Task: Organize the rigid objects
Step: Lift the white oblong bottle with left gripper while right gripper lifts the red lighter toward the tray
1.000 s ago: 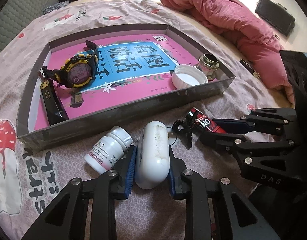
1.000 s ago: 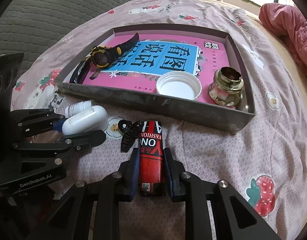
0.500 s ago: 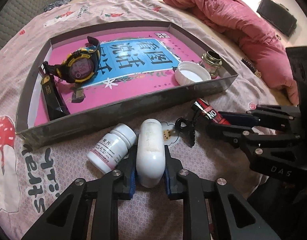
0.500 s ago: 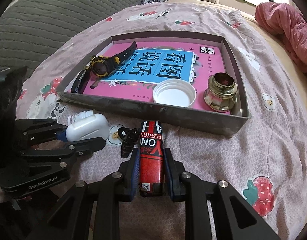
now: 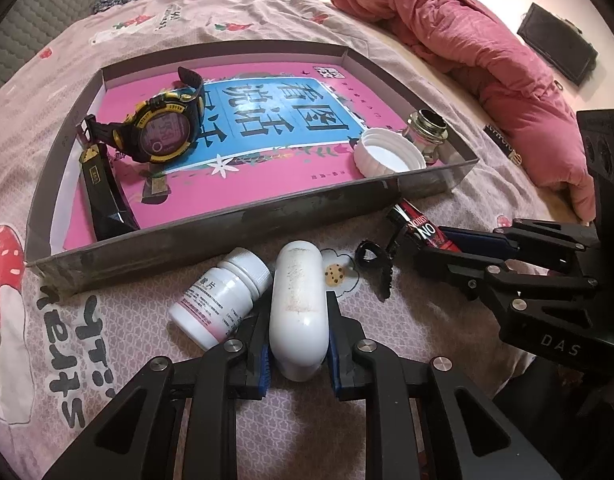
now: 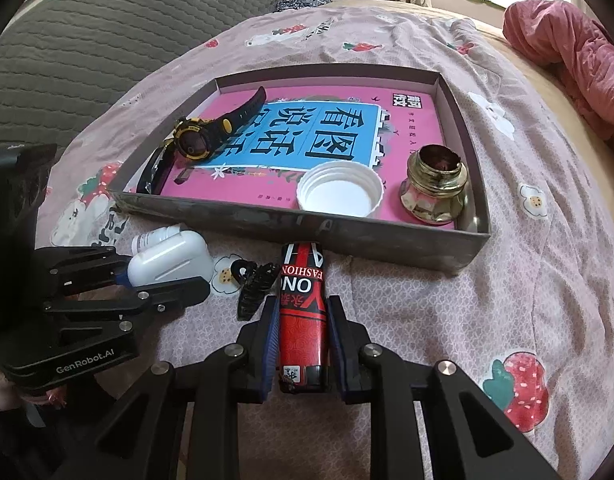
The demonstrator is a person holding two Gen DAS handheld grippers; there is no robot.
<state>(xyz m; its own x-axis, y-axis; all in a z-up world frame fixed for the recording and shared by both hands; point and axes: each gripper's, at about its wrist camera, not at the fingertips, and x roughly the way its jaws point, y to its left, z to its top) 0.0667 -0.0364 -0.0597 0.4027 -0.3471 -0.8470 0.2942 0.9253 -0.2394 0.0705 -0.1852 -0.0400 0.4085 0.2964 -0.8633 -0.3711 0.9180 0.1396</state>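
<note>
Left tool [image 5: 298, 322] now clamped on white case [image 5: 299, 300], right tool [image 6: 300, 328] grips red "FASHION" lighter [image 6: 303, 312], "GenRobot.AI" label.

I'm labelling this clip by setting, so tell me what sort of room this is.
Most likely a bedroom: the shallow grey cardboard tray sits on a pink strawberry-print bedsheet, a rumpled pink quilt lies beyond it, and a grey quilted padded headboard rises behind.

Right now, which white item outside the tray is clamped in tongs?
The rounded white case, clamped in the left tongs. The labelled white pill bottle lies free beside it.
</note>
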